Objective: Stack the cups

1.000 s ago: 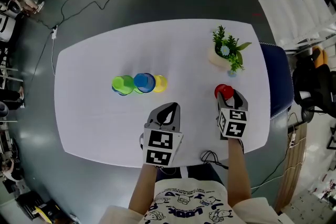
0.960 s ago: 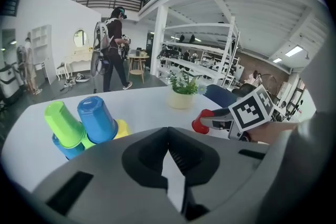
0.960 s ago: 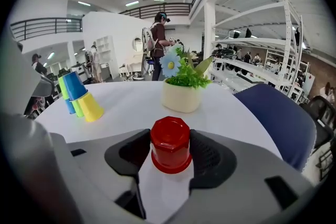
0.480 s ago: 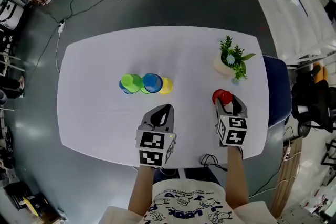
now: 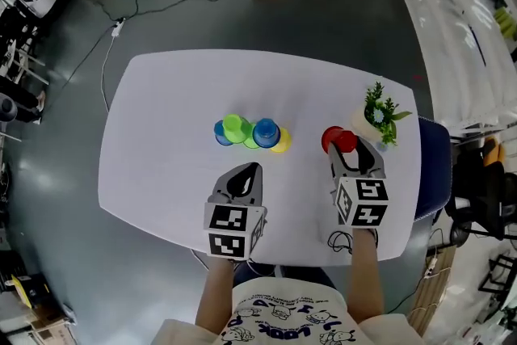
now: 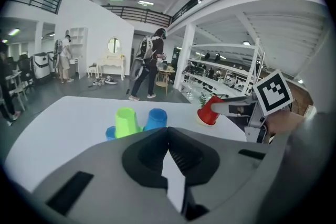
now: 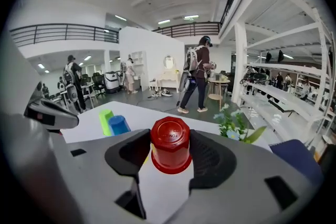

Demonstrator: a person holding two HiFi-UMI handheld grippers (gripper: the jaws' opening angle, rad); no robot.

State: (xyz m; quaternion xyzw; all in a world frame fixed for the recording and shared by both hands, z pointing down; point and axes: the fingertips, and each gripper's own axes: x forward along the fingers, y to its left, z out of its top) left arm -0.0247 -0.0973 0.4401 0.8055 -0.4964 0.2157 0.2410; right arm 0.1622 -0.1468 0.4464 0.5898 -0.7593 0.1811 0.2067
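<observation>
Grey floor (image 5: 73, 271) surrounds a white table (image 5: 161, 109) with rounded corners, seen from above. People stand on the floor beyond the far edge.

The person's forearms reach in from the near edge, each hand carrying a gripper with a marker cube. The left gripper (image 5: 252, 167) is over the near middle of the table. Its jaws are pressed together with nothing between them, as the left gripper view confirms (image 6: 168, 132).

The right gripper (image 5: 351, 151) is over the right part of the table. Its jaws stand apart and are clamped on the red cup (image 5: 338, 140). In the right gripper view the red cup (image 7: 170, 144) sits upside down between the two dark pads, its faceted base towards the camera. From the left gripper view it (image 6: 209, 112) shows tilted at the tip of the right gripper. Whether it clears the tabletop cannot be told.

A small potted plant (image 5: 378, 115) with green leaves and a pale blue flower stands near the right edge, just beyond the red cup.

At the table's centre, well apart from both grippers, a tight row of upturned cups stands:
- a low blue cup (image 5: 220, 134) at the left end
- a green cup (image 5: 236, 127)
- a taller blue cup (image 5: 266, 131)
- a yellow cup (image 5: 281, 142) at the right end
</observation>
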